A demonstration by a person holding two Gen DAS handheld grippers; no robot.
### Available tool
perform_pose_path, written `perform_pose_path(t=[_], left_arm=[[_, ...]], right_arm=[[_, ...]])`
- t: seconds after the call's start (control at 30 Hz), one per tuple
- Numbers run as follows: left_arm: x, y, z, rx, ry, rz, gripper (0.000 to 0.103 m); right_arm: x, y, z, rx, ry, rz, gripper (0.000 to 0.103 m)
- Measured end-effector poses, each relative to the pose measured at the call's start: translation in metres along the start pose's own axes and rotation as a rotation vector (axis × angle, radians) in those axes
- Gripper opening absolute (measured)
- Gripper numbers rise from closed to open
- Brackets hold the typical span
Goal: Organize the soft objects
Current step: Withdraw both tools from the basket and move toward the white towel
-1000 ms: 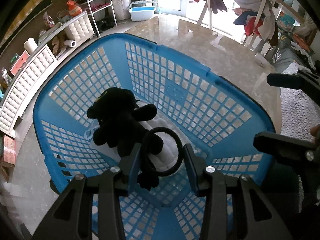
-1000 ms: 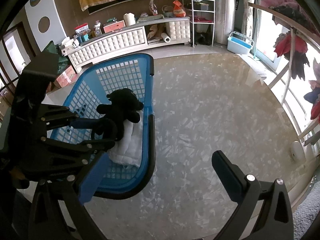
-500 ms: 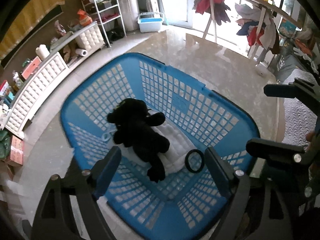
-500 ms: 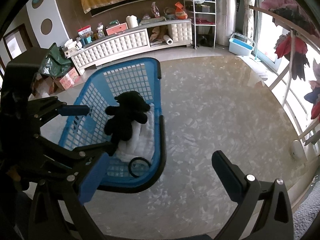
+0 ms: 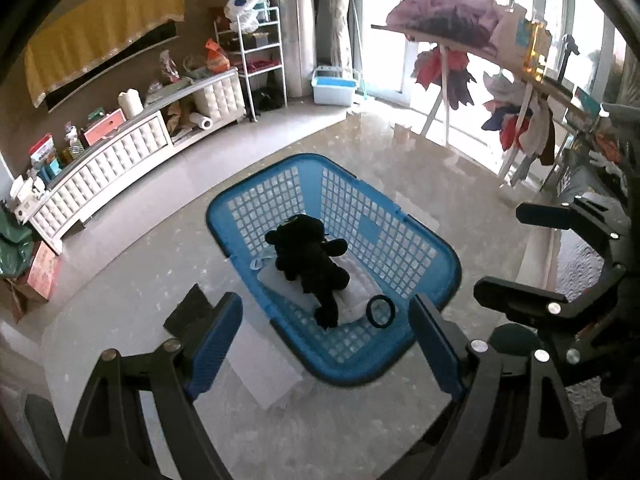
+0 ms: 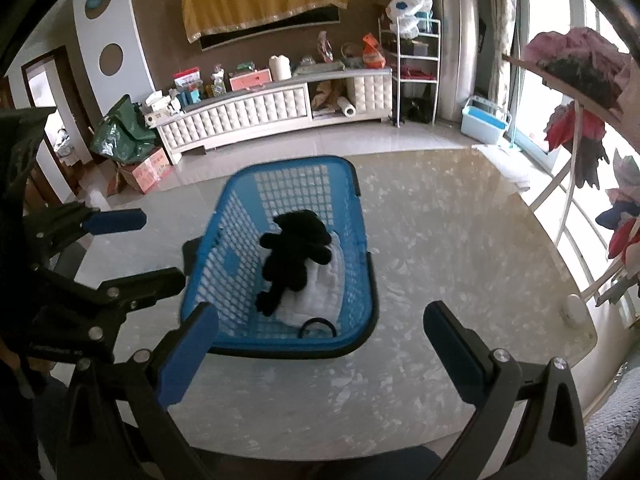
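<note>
The blue basket sits in the middle of the tabletop. Inside it, the black soft toy lies on a white cloth, with a black ring at the near end. Both the left gripper and the right gripper hang above the tabletop's near edge, jaws wide open and holding nothing. The basket is straight ahead of both, nearer the left.

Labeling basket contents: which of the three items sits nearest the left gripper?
The black hair band, a thin ring at the blue basket's near end; black plush toy and white folded cloth lie farther in.
</note>
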State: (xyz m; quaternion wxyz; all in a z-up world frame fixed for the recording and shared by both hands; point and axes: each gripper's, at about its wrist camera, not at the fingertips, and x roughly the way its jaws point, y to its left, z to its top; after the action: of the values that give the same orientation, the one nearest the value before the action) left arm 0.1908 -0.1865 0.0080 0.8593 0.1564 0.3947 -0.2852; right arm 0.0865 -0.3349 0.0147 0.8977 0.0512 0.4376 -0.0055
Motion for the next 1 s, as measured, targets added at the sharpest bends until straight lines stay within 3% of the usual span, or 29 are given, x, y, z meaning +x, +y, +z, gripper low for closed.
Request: perform_pose_path(t=[0.27,0.53,1.0], left_arm=[[-0.043,0.008,-0.025,-0.046,-0.063,0.02,0.086],[-0.081,0.039,-0.063,-0.142,-0.098,0.089,0.103],[-0.125,0.088,-0.124,-0.255,-0.119,0.158,0.103]], right_arm=[[-0.023,0.03,-0.005,-0.035,-0.035,0.003,0.103],[-0.03,0.061,-0.011,-0.056,-0.057,0.037,0.103],[-0.007,0.13,-0.015,-0.186,-0.021,0.09,0.103]])
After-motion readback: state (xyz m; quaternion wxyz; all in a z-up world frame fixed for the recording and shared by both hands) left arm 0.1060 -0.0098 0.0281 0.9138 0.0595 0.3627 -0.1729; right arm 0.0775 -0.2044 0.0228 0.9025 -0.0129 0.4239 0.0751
